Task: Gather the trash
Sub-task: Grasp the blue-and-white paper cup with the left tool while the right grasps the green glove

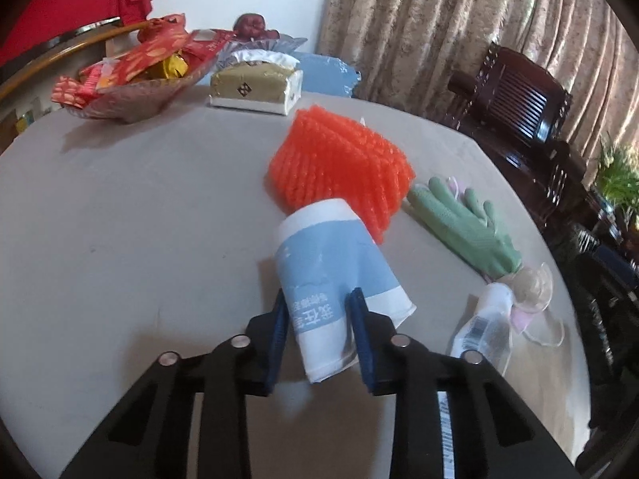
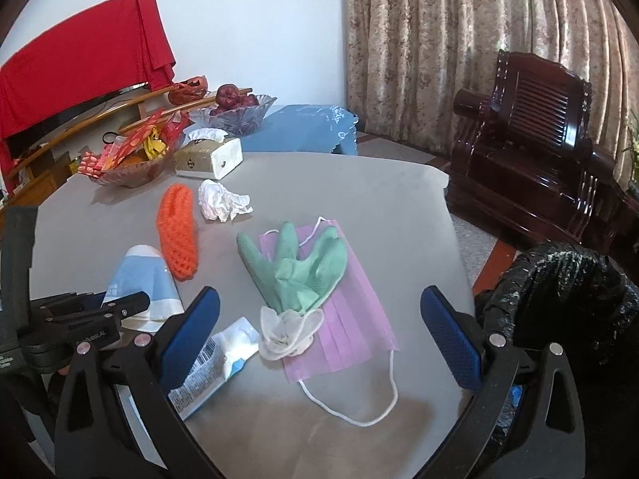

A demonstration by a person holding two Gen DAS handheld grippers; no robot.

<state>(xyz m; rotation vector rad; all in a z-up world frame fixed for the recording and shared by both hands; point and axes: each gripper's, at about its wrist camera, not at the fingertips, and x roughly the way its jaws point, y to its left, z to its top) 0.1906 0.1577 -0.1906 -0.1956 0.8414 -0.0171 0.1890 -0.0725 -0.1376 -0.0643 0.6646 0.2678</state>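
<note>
Two tongs differ: left tongs (image 1: 321, 321) pinch the paper cup (image 1: 335, 271) lying lengthwise ahead; right tongs (image 2: 319, 323) spread over the glove (image 2: 297, 267).

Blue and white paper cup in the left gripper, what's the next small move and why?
Probably lift the paper cup off the table and carry it toward the black trash bag. The left gripper looks shut on its crushed end; the right gripper is open and empty.

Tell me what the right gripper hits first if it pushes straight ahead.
Most likely the green glove lying on the pink mask; the open right gripper points at them, though its height above the table is unclear.
</note>
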